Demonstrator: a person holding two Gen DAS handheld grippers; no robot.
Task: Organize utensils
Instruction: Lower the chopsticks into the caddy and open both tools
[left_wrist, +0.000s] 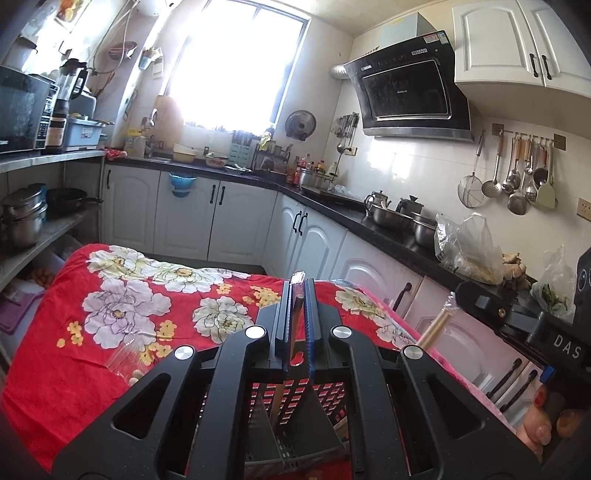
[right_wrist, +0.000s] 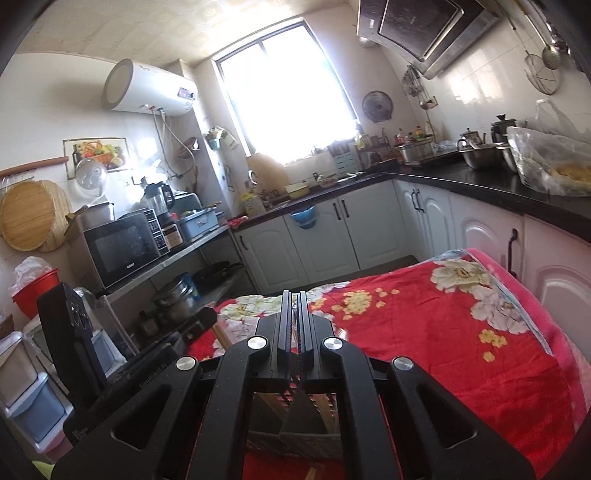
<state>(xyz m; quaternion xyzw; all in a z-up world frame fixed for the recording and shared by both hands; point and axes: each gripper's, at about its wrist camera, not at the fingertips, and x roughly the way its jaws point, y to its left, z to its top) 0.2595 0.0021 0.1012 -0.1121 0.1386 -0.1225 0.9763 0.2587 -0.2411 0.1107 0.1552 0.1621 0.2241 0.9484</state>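
My left gripper (left_wrist: 298, 286) is shut on a plastic-wrapped pair of chopsticks (left_wrist: 297, 277). Its top pokes above the fingertips, and its brown shaft runs down into a black perforated utensil holder (left_wrist: 295, 435) below the gripper. My right gripper (right_wrist: 294, 295) is shut too, over the same holder (right_wrist: 299, 439). In the left wrist view a second wrapped pair of wooden chopsticks (left_wrist: 439, 325) stands at the tip of the right gripper's body (left_wrist: 517, 317), apparently pinched there. Everything sits over a table with a red floral cloth (left_wrist: 110, 295).
An empty clear wrapper (left_wrist: 125, 358) lies on the cloth at the left. A black counter (left_wrist: 388, 225) with pots and plastic bags runs along the right, and white cabinets stand close to the table. Shelves with a microwave (right_wrist: 122, 251) and pans are at the left. A hand (left_wrist: 546, 424) grips the right tool.
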